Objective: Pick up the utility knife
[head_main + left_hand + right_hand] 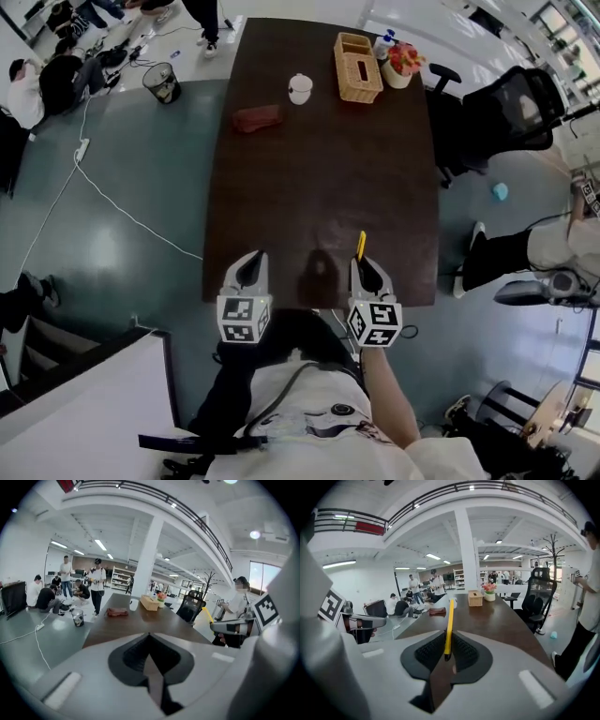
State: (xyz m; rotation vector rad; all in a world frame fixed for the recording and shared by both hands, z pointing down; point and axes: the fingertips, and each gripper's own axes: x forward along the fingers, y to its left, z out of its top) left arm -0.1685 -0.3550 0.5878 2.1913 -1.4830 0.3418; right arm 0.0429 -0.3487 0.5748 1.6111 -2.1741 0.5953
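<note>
We record the utility knife [361,245] as a slim yellow bar with a dark rear end. It is clamped edge-on between the two jaws of the right gripper [368,270], which press against its sides. Most of its length projects forward past the jaw tips, roughly in line with them, over the near end of the dark table [319,178]. We cannot tell whether the blade is extended.
</note>
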